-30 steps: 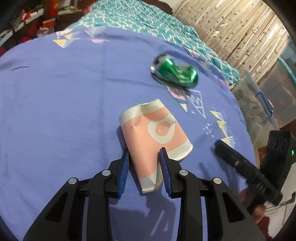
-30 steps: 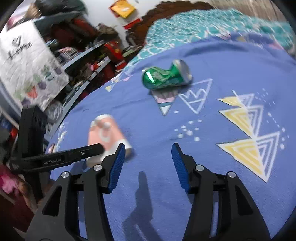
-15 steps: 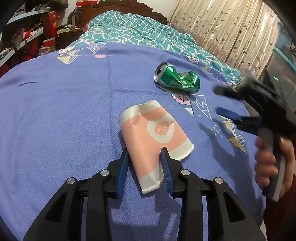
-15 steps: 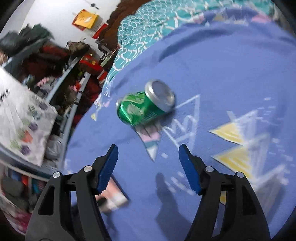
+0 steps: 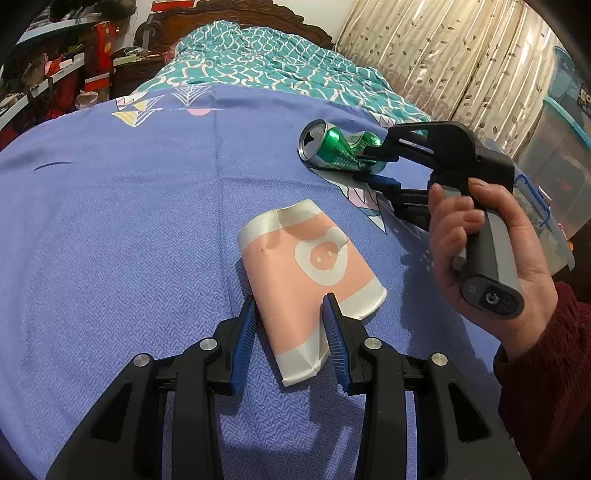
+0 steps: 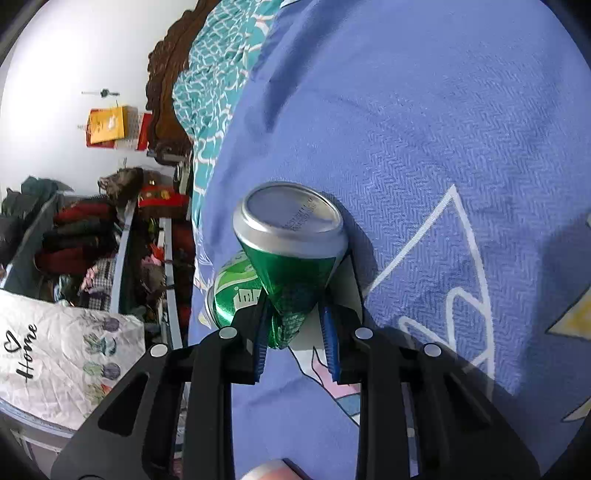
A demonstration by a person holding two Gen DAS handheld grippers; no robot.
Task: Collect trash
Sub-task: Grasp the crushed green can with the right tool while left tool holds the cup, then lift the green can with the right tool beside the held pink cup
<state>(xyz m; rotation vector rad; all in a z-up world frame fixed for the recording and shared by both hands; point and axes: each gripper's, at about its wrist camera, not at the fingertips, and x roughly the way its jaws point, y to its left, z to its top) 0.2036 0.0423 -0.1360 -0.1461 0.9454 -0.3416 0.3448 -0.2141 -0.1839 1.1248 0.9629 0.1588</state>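
Observation:
A flattened pink and white paper cup [image 5: 310, 273] lies on the purple bedsheet [image 5: 129, 229]. My left gripper [image 5: 291, 332] is open, its blue pads on either side of the cup's near end. A crushed green soda can [image 5: 332, 151] lies farther back on the right. My right gripper [image 5: 373, 166] reaches it from the right. In the right wrist view the can [image 6: 291, 266] has its pinched middle between the right gripper's [image 6: 295, 332] pads, and a gap shows on the right side.
A teal patterned blanket [image 5: 266, 62] covers the head of the bed by a dark wooden headboard [image 5: 229, 18]. Cluttered shelves [image 6: 92, 240] stand along the left side. Beige curtains [image 5: 461, 66] and clear plastic storage boxes [image 5: 554, 155] stand at the right.
My right gripper has swung in from the near right to the green can and now straddles its crushed middle. My left gripper stays around the paper cup's near end.

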